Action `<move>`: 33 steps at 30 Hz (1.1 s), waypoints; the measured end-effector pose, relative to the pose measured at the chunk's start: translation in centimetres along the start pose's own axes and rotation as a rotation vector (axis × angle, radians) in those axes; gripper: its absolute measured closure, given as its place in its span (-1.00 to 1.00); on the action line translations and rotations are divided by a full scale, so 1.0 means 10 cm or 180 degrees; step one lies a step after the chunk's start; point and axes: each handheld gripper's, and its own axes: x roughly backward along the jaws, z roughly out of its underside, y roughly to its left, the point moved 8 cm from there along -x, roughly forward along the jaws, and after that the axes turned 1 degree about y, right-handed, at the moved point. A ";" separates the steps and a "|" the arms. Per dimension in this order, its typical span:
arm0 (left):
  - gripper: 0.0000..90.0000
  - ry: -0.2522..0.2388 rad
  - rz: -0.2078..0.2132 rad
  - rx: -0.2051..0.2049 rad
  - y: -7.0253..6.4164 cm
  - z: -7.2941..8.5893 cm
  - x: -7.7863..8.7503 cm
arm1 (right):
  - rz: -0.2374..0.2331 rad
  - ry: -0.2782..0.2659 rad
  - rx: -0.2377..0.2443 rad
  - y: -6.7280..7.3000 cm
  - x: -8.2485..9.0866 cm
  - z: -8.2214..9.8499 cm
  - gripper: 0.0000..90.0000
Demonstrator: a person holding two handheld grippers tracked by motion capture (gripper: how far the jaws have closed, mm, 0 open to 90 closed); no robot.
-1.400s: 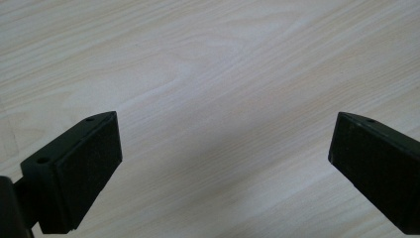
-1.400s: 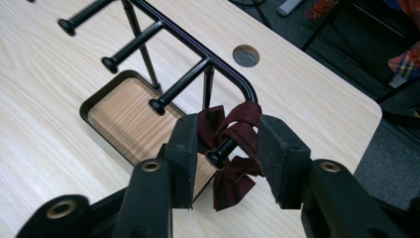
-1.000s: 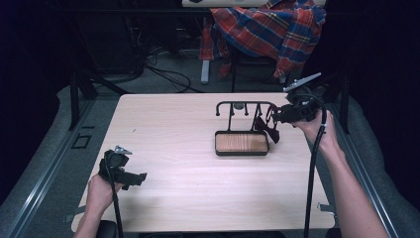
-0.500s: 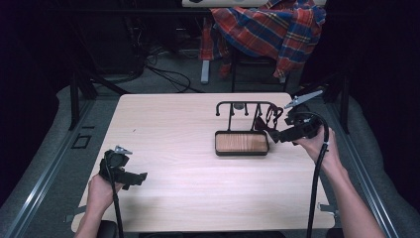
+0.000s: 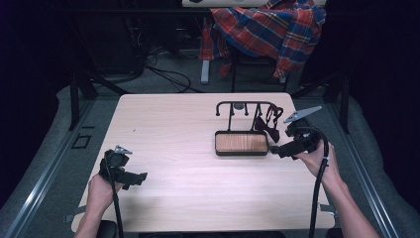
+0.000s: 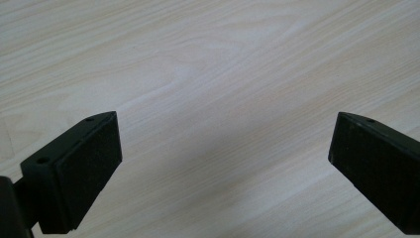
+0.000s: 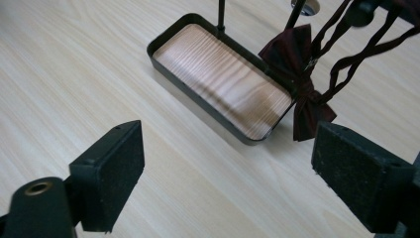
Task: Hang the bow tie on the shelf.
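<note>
A black metal stand with a wood-lined tray (image 5: 241,143) (image 7: 218,74) sits right of the table's middle, its rail (image 5: 245,104) rising behind. A dark red bow tie (image 5: 268,129) (image 7: 301,99) hangs by its straps from the rail's right end, reaching down beside the tray. My right gripper (image 5: 277,150) (image 7: 237,178) is open just right of the tray, jaws wide apart and empty, pointing toward it. My left gripper (image 5: 138,177) (image 6: 223,168) is open near the front left, over bare wood, nothing between its jaws.
The light wooden table (image 5: 173,129) is bare to the left of the stand. Behind the table a plaid cloth (image 5: 270,27) drapes over a chair, with cables on the floor. Metal frame rails run along both sides.
My right gripper has drawn back from the rail and bow tie, moving down and toward the table's near side, to the tray's right end. The left gripper has not moved.
</note>
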 end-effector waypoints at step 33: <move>-1.00 0.0036 0.0082 -0.0088 -0.05 0.01 -0.01 | -0.0112 0.0460 -0.0058 0.24 -0.29 0.96 -0.76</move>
